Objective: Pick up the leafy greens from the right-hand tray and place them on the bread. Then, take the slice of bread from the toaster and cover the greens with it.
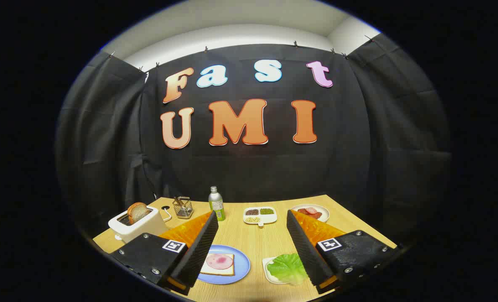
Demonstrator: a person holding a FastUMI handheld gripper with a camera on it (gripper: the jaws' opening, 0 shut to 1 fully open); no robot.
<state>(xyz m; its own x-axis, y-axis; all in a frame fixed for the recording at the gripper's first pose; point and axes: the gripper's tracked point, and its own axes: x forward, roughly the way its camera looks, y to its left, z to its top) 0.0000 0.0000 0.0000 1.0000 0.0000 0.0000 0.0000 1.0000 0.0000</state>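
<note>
The hand-held gripper (252,220) hangs above the wooden worktop (255,241) with its fingers (203,247) spread wide and nothing between them. Below the gap, near the left finger, a blue plate (240,272) carries a slice of bread (219,265) topped with a round of ham (219,261). Near the right finger, a small white tray (268,270) holds the leafy greens (287,268), partly hidden by that finger. Beyond the left finger stands a white toaster (138,226) with a second slice of bread (137,212) sticking up from its slot. Farther back sit a wire basket (182,207), a green bottle (216,204), a divided white dish (260,215) of small toppings, and a white plate (322,214) of sliced meat (309,212).
</note>
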